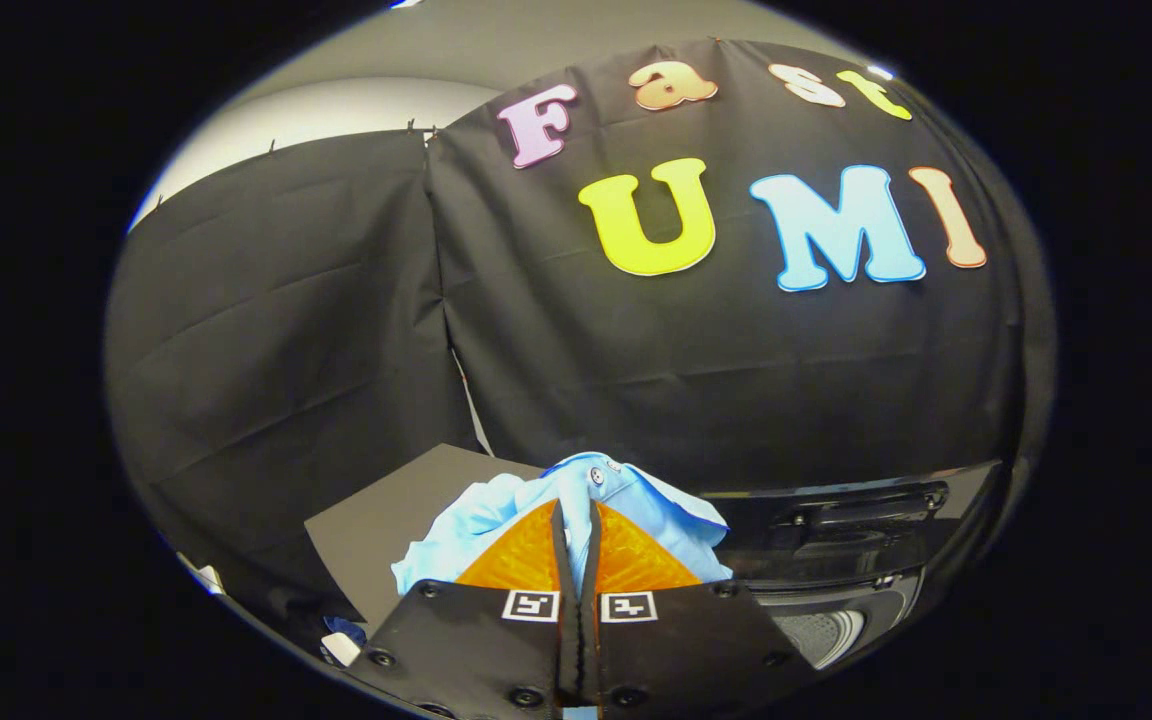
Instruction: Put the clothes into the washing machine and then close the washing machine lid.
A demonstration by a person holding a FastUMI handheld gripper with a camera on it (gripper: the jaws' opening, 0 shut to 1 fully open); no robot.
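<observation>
clothes [576,500], a bunched light-blue shirt, seemingly collar up, hang clamped in the tool [576,525] beside the washing machine [836,560].

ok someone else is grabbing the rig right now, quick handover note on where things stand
Claw: shut on the light blue shirt, which is pinched between its fingers and held up in the air.
Washing machine: just ahead, to the right of the fingers, lid raised and drum opening in view below it.
Done: shirt picked up.
Left: carry it over the opening, drop it in, then close the lid.
</observation>
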